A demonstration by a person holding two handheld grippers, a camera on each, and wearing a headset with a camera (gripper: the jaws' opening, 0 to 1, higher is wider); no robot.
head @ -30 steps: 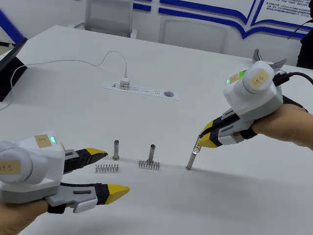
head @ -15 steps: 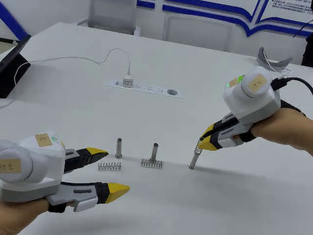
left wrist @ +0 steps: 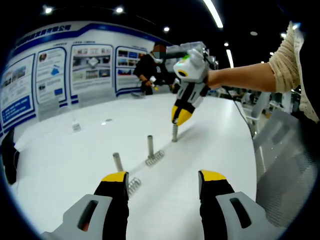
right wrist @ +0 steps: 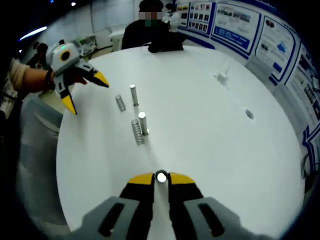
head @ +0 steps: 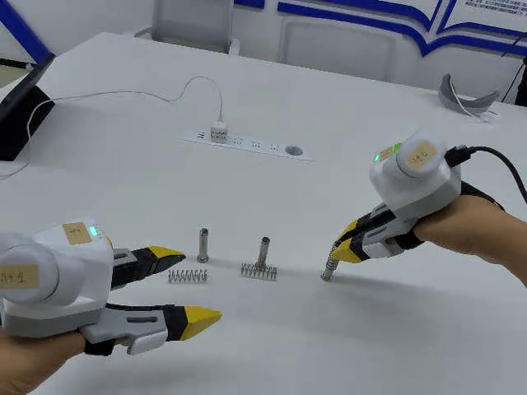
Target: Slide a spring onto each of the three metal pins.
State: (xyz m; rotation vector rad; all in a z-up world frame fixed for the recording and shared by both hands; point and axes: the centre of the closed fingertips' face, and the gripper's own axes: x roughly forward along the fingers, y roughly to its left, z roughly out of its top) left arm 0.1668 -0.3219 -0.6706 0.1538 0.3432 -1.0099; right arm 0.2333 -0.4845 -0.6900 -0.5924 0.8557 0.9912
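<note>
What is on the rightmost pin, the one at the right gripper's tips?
A spring is threaded over that pin, its coils showing below the right gripper. The jaws close around the top, hiding the upper coils.

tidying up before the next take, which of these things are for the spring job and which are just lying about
For the job: left pin, middle pin, right pin, two loose springs, third spring on the right pin in the shut right tool, open left tool.

Lying about: power strip, white plug, dark screen, grey band.
</note>
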